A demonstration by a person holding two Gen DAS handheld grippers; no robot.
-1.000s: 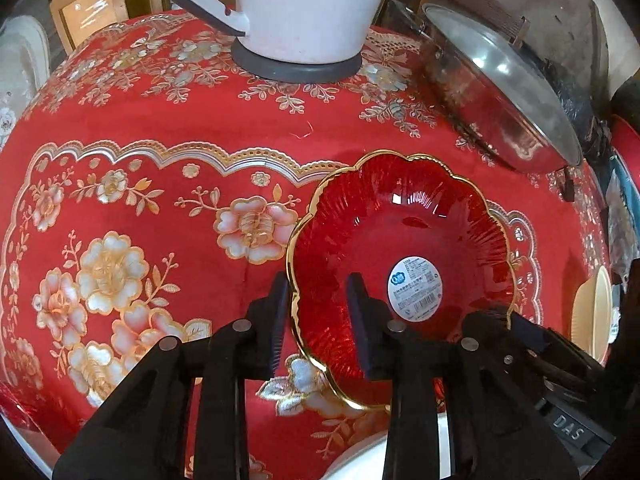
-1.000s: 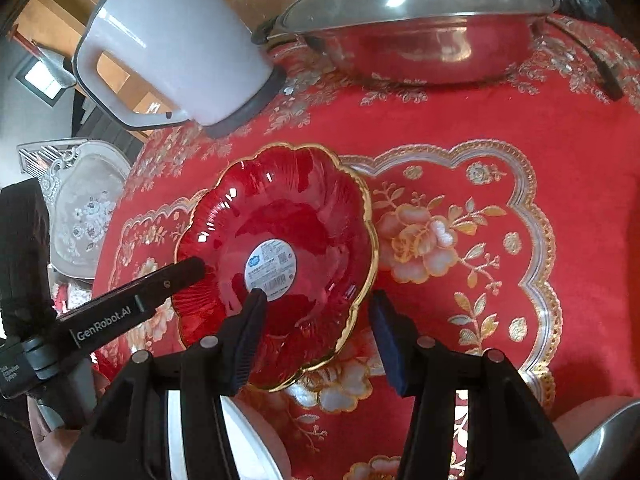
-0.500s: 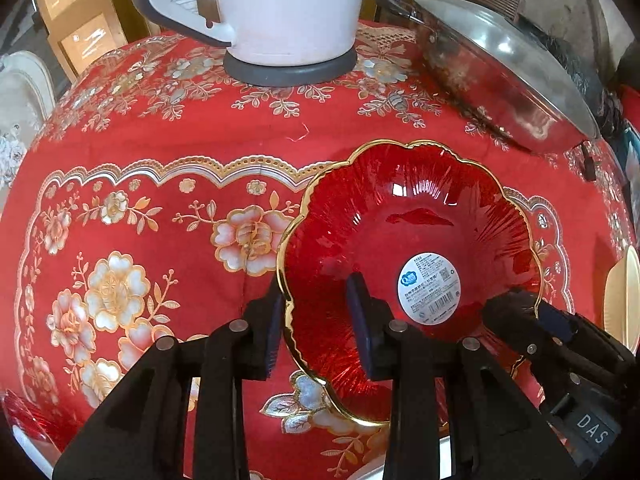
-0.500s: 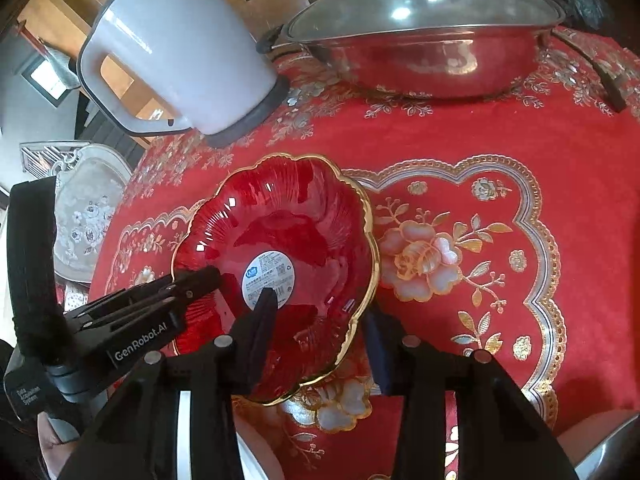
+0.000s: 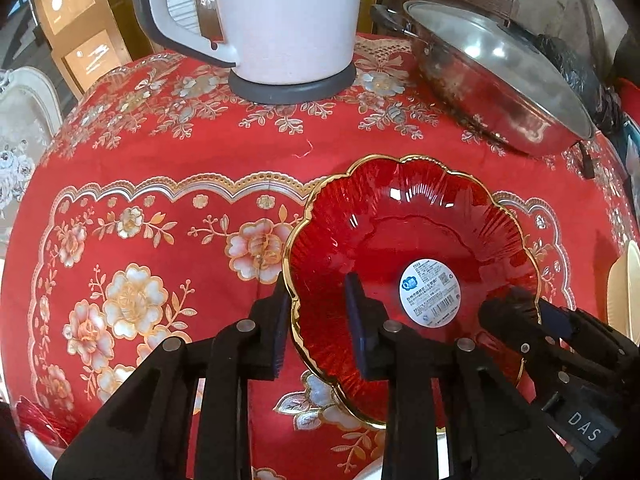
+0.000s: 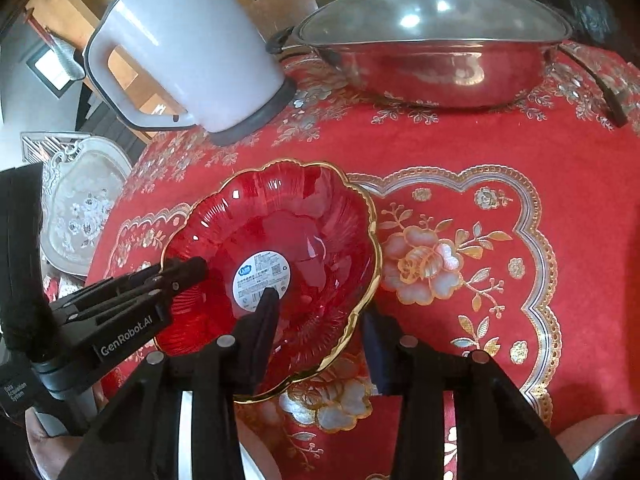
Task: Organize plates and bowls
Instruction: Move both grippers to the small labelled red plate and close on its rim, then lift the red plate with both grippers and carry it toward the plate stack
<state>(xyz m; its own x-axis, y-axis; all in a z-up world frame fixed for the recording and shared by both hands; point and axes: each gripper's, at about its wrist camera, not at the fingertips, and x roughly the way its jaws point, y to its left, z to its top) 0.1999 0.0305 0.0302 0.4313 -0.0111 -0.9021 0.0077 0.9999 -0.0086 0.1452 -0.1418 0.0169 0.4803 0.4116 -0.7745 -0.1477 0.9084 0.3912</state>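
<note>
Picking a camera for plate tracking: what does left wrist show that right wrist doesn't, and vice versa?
Left wrist only: a cream plate edge at the far right.
Right wrist only: a grey metal rim in the bottom right corner.
Both: the red bowl, white kettle, lidded wok, red tablecloth, and the left gripper and right gripper on opposite sides of the bowl's rim. The right gripper's jaws have just been closing, with the rim between them.
</note>
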